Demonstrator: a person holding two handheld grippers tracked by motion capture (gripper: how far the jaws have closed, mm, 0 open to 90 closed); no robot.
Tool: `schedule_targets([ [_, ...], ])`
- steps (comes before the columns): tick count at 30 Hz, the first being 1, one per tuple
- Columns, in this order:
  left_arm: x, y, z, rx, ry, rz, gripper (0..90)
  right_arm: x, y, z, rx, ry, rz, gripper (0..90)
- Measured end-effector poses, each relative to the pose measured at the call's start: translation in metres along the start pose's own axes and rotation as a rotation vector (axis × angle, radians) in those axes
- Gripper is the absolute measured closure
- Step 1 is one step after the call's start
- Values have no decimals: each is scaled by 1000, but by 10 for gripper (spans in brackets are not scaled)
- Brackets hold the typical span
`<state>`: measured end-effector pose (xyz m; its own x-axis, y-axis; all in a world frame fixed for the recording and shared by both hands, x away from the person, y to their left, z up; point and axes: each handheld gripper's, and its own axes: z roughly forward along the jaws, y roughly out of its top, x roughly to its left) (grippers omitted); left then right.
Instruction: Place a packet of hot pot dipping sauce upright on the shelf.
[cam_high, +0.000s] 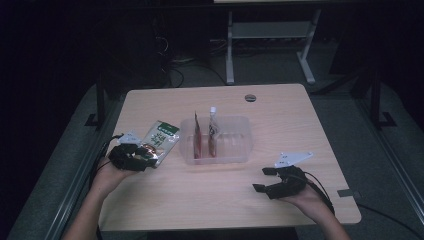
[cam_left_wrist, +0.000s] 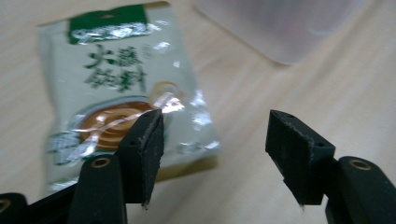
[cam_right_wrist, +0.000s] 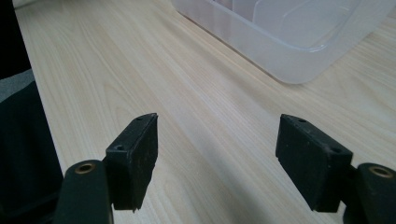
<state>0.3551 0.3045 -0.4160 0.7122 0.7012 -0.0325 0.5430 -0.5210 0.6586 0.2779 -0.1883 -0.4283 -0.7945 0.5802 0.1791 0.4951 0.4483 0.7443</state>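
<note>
Light wooden table (cam_high: 220, 195): green-white packet (cam_high: 161, 141), clear plastic bin (cam_high: 239, 145) beside it.

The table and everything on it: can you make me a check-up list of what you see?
Surface: pale wood table, grommet hole near far edge.
Job's things: green-topped packet lying flat; clear tub holding two upright pouches.
Clutter: nothing seen.
Grippers: left gripper open by the packet; right gripper open over bare wood.
Cables: one trails from each gripper.
Surroundings: dark room, desk legs behind.

Packet (cam_left_wrist: 121, 98): green Chinese characters, blurred, unreadable.
</note>
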Motion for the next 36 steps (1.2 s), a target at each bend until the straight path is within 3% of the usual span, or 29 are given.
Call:
schedule_targets([
  [5, 15, 6, 6, 17, 43, 4, 329, 1, 1, 1, 5, 4, 3, 293],
  [7, 20, 8, 11, -7, 52, -18, 307, 1, 0, 1, 6, 3, 8, 293],
  [9, 25, 11, 17, 19, 72, -17, 281, 0, 0, 2, 7, 0, 8, 292],
  [19, 44, 27, 37, 34, 131, -23, 187, 0, -1, 3, 16, -6, 4, 296],
  [21, 48, 26, 41, 17, 126, -53, 183, 0, -1, 4, 15, -4, 2, 296],
  [28, 61, 18, 57, 79, 158, -73, 147, 0, -1, 4, 18, 0, 12, 292],
  [31, 65, 16, 62, 76, 130, -110, 135, 0, 0, 4, 18, 3, 15, 292],
  [36, 66, 15, 64, 80, 124, -119, 136, -1, 0, 5, 16, 2, 10, 292],
])
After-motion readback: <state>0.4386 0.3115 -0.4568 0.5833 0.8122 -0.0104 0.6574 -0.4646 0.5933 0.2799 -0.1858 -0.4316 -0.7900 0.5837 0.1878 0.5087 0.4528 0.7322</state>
